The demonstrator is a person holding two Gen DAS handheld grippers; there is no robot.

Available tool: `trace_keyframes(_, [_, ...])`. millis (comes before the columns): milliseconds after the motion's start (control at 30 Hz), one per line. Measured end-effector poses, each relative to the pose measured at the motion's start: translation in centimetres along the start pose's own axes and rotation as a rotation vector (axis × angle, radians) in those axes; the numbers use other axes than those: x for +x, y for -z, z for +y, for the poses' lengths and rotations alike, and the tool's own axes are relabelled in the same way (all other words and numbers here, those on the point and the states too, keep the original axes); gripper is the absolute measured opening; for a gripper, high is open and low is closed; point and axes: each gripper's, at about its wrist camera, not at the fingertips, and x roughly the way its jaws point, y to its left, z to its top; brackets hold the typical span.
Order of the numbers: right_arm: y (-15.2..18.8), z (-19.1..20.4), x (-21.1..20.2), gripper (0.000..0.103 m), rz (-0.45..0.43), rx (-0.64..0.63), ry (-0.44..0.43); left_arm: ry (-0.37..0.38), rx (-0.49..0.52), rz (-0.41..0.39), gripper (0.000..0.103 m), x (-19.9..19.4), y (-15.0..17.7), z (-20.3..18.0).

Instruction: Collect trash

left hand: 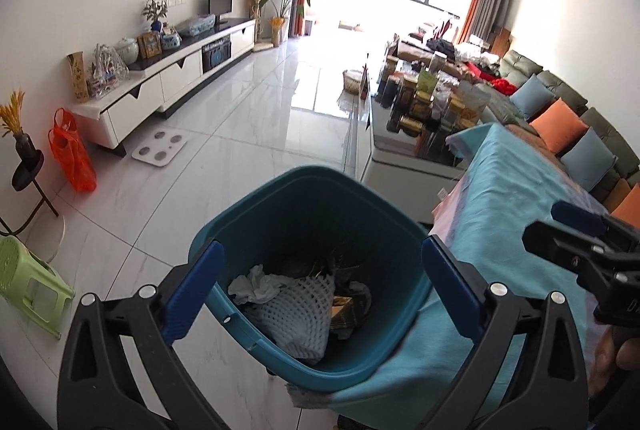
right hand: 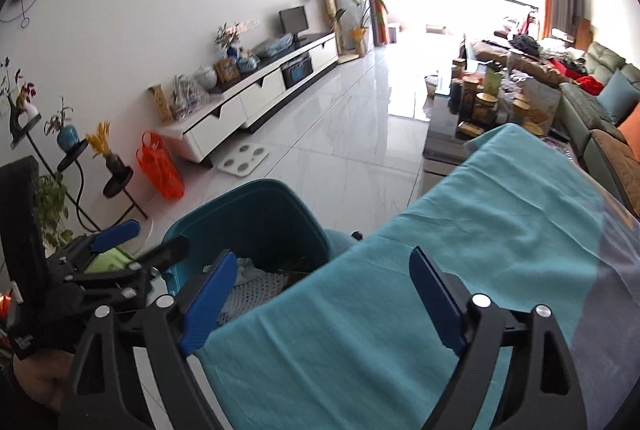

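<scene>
Both of my grippers are spread wide with nothing between the pads. Left gripper (left hand: 320, 290) hangs right over the teal trash bin (left hand: 280, 214), so the bin's mouth sits between its blue fingers (left hand: 196, 290). Down inside I can see a crumpled white tissue (left hand: 256, 284), a white foam net sleeve (left hand: 300, 314) and some brownish wrapper (left hand: 352, 306) just right of the net. Right gripper (right hand: 324, 294) is over the turquoise cloth (right hand: 460, 230) covering the table, with the bin just off its left finger, touching the cloth's edge. Farther ahead of the jaws there's white tile floor (left hand: 240, 150) and an orange plastic bag (left hand: 72, 154) by the TV cabinet (left hand: 168, 78).
</scene>
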Motion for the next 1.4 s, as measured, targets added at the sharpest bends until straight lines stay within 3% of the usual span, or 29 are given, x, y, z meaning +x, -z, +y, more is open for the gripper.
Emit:
trace_keyframes(100, [0.8,-0.9,-1.7,0.095,-0.042,0.022,0.001,0.008,-0.003,-0.031,0.097,-1.9,-0.3,-0.5])
trace_keyframes(300, [2.7,-2.7,-5.4,0.096,-0.124,0.089,0.019,0.069,0.019,-0.108,0.097,-6.0,-0.8,-3.0])
trace_keyframes(500, [5.3,-4.6,-9.6,0.096,-0.196,0.137,0.061,0.177,0.091,-0.170,0.097,-9.3,-0.7,-7.3])
trace_keyframes(900, [11.1,-8.7,-17.7,0.096,-0.342,0.247,0.252,0.389,0.198,-0.183,0.097,-12.4,1.8,-16.0])
trace_keyframes(1400, [17.8,-13.4,-23.7,0.096,-0.369,0.378,0.517,0.591,0.327,-0.144,0.097,-12.7,4.7,-24.5])
